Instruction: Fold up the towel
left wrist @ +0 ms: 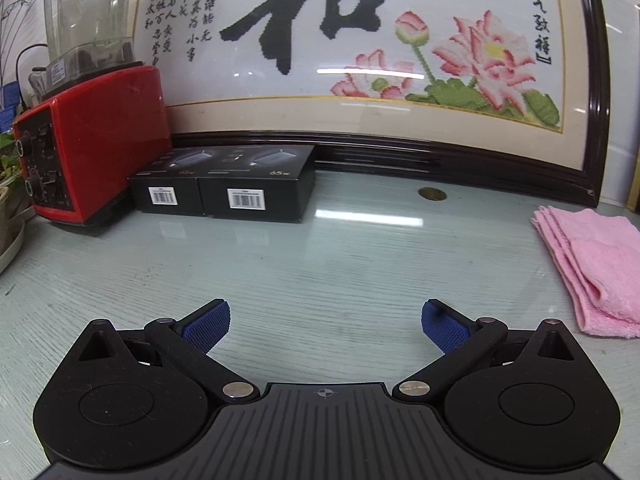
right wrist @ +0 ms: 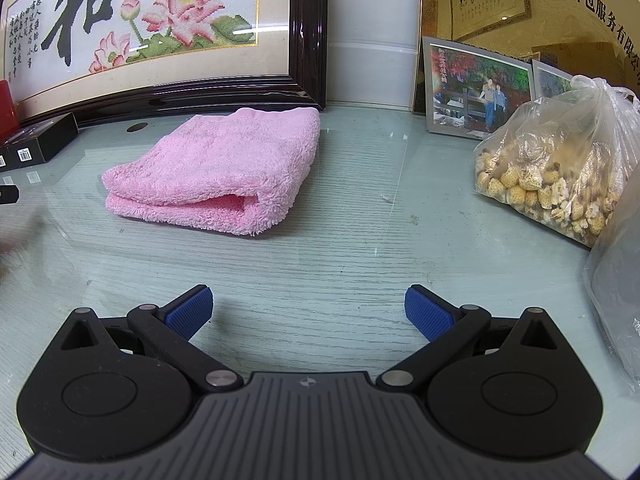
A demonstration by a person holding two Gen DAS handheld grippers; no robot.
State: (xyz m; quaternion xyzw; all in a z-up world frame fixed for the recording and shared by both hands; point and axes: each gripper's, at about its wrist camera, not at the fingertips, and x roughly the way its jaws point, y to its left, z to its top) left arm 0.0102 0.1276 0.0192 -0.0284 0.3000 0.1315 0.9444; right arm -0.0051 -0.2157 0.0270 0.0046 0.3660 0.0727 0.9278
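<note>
Bare tabletop [right wrist: 340,248] around towel [right wrist: 224,168]; bag [right wrist: 560,168] rightward, boxes [left wrist: 224,192] leftward.

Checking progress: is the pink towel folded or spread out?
Folded. The pink towel lies as a compact stack on the table, with layered edges showing at its front.

My right gripper [right wrist: 308,312] is spread wide, nothing between the blue pads [right wrist: 188,312], low over the glass table [right wrist: 344,240]. Pink towel [right wrist: 224,168] lies folded ahead and slightly left, well apart from me. Framed cross-stitch [right wrist: 152,28] leans behind it. Bag of dried buds [right wrist: 556,172] sits right, in front of a photo frame [right wrist: 476,84]. Black box [right wrist: 40,140] at far left.
</note>
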